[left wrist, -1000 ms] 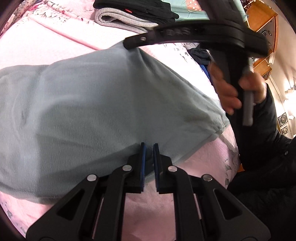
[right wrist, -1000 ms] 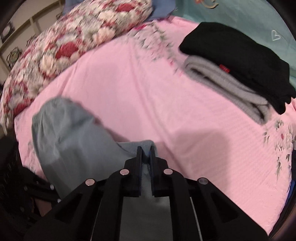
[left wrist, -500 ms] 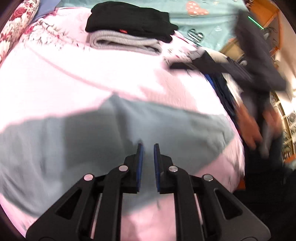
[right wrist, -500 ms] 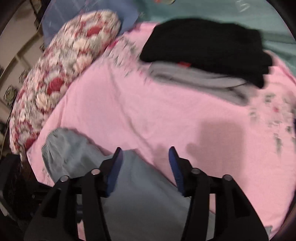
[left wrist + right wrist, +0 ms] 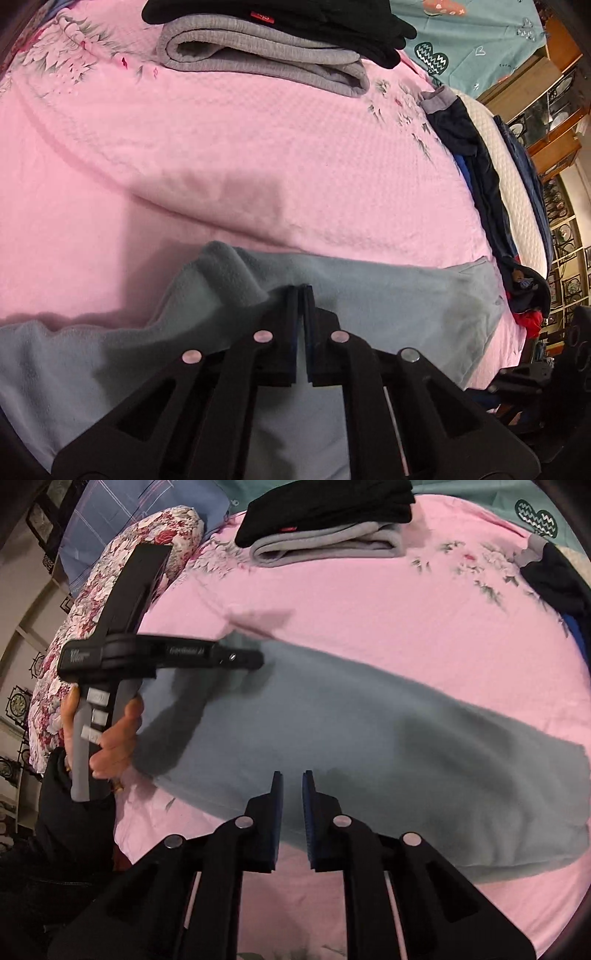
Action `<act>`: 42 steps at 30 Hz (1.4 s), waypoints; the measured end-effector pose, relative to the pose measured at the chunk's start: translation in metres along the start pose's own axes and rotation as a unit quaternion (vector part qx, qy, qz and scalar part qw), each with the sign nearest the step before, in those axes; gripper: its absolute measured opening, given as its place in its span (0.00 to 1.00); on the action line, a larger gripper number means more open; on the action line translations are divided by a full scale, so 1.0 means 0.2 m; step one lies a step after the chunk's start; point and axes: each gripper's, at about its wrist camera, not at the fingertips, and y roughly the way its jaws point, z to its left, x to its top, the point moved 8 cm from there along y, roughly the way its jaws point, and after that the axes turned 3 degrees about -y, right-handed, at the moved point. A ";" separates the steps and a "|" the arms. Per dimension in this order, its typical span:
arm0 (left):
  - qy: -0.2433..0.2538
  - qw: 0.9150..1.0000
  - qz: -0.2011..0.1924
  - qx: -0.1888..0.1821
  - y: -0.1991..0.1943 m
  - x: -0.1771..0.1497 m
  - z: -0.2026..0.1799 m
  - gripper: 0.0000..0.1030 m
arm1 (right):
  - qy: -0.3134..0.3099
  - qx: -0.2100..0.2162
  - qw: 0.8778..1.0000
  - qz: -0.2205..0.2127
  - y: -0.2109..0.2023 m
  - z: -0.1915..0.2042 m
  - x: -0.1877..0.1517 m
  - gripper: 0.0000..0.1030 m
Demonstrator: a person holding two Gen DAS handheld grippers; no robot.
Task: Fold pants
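step: mid-fold, judged | pants (image 5: 369, 738) lie flat in a long band across the pink bed (image 5: 369, 602) | left tool (image 5: 301, 291) clamped on a raised fold at the far edge | right tool (image 5: 291, 779) slightly parted, holding nothing, over the near edge | next: right needs a grip before carrying the cloth over

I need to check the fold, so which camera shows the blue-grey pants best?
The right wrist view: the blue-grey pants lie nearly whole across the pink bedspread. The left wrist view shows only a bunched part at the left gripper.
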 end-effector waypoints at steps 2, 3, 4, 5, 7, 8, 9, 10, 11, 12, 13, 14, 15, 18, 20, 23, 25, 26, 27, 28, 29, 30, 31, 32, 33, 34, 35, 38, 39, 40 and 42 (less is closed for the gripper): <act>0.004 1.000 -0.001 -0.005 0.01 0.00 0.00 0.05 | 0.006 0.011 1.000 0.022 0.06 0.03 -0.02 0.12; 0.008 1.000 -0.002 -0.004 0.01 0.00 0.00 0.05 | 0.009 0.012 0.999 0.037 0.09 0.03 -0.04 0.12; 0.012 1.000 -0.003 -0.002 0.01 0.00 0.00 0.05 | 0.010 0.016 0.998 0.058 0.12 0.05 -0.07 0.12; 0.017 1.000 -0.005 0.001 0.00 0.00 -0.01 0.05 | 0.006 0.010 0.999 0.050 0.11 0.04 -0.08 0.12; 0.028 1.000 -0.010 0.011 0.00 0.00 -0.03 0.05 | 0.009 0.007 0.999 0.052 0.10 0.05 -0.09 0.14; 0.036 0.999 -0.013 0.017 0.00 -0.01 -0.03 0.05 | 0.017 0.007 0.999 0.050 0.07 0.04 -0.09 0.15; 0.046 0.999 -0.016 0.024 -0.01 -0.01 -0.04 0.05 | 0.027 0.009 0.999 0.041 0.03 0.02 -0.07 0.21; 0.051 0.998 -0.016 0.025 -0.01 -0.02 -0.04 0.05 | 0.048 0.009 0.999 0.015 -0.05 -0.04 -0.05 0.34; 0.053 0.998 -0.015 0.022 -0.02 -0.02 -0.04 0.06 | 0.068 0.004 0.998 -0.010 -0.12 -0.11 -0.03 0.44; 0.050 0.999 -0.013 0.015 -0.03 -0.03 -0.04 0.13 | 0.091 -0.010 0.995 -0.040 -0.23 -0.20 -0.02 0.58; 0.046 0.999 -0.014 0.004 -0.04 -0.03 -0.04 0.20 | 0.108 -0.026 0.992 -0.060 -0.31 -0.28 -0.03 0.60; 0.040 0.999 -0.021 -0.002 -0.07 -0.03 -0.05 0.40 | 0.133 -0.051 0.987 -0.077 -0.41 -0.41 -0.05 0.61; 0.034 0.998 -0.044 0.002 -0.13 -0.04 -0.05 0.54 | 0.167 -0.072 0.980 -0.086 -0.49 -0.53 -0.10 0.61; 0.031 0.994 -0.100 0.013 -0.31 -0.09 -0.06 0.65 | 0.293 -0.077 0.949 -0.088 -0.64 -0.86 -0.31 0.61; 0.023 0.994 -0.105 0.002 -0.39 -0.15 -0.07 0.65 | 0.353 -0.053 0.930 -0.083 -0.66 -1.00 -0.44 0.61; 0.010 0.994 -0.111 0.003 -0.45 -0.27 -0.04 0.65 | 0.404 -0.021 0.911 -0.086 -0.63 -1.10 -0.54 0.61; 0.000 0.994 -0.108 0.017 -0.47 -0.33 0.01 0.65 | 0.411 -0.012 0.908 -0.086 -0.59 -1.12 -0.53 0.61; -0.006 0.994 -0.105 0.023 -0.47 -0.36 0.04 0.65 | 0.411 -0.012 0.907 -0.085 -0.56 -1.14 -0.52 0.61; -0.014 0.994 -0.102 0.029 -0.46 -0.38 0.08 0.65 | 0.408 -0.013 0.908 -0.088 -0.55 -1.15 -0.51 0.61; -0.023 0.994 -0.098 0.030 -0.46 -0.41 0.11 0.65 | 0.404 -0.017 0.910 -0.091 -0.54 -1.15 -0.49 0.61; -0.031 0.995 -0.094 0.031 -0.45 -0.43 0.13 0.65 | 0.399 -0.018 0.912 -0.092 -0.53 -1.16 -0.47 0.61; -0.040 0.995 -0.089 0.032 -0.43 -0.44 0.16 0.65 | 0.400 -0.016 0.912 -0.094 -0.53 -1.17 -0.45 0.61; -0.048 0.995 -0.084 0.036 -0.42 -0.46 0.19 0.65 | 0.400 -0.012 0.911 -0.096 -0.54 -1.18 -0.46 0.61; -0.050 0.995 -0.086 0.030 -0.42 -0.46 0.21 0.64 | 0.400 -0.005 0.911 -0.099 -0.53 -1.19 -0.45 0.61; -0.051 0.994 -0.088 0.025 -0.42 -0.47 0.21 0.64 | 0.399 0.000 0.911 -0.102 -0.52 -1.20 -0.43 0.61; -0.051 0.995 -0.088 0.025 -0.43 -0.47 0.22 0.65 | 0.399 0.005 0.911 -0.105 -0.51 -1.20 -0.41 0.61; -0.049 0.995 -0.087 0.026 -0.43 -0.47 0.22 0.65 | 0.397 0.011 0.911 -0.108 -0.49 -1.21 -0.39 0.61; -0.045 0.995 -0.088 0.031 -0.42 -0.47 0.21 0.65 | 0.392 0.020 0.912 -0.115 -0.46 -1.23 -0.34 0.61; -0.044 0.995 -0.088 0.035 -0.42 -0.47 0.21 0.65 | 0.390 0.021 0.913 -0.117 -0.46 -1.24 -0.32 0.59; -0.044 0.994 -0.087 0.040 -0.42 -0.47 0.20 0.65 | 0.387 0.019 0.914 -0.119 -0.45 -1.24 -0.31 0.33; -0.045 0.994 -0.083 0.056 -0.42 -0.47 0.19 0.64 | 0.387 0.024 0.915 -0.111 -0.41 -1.25 -0.30 0.11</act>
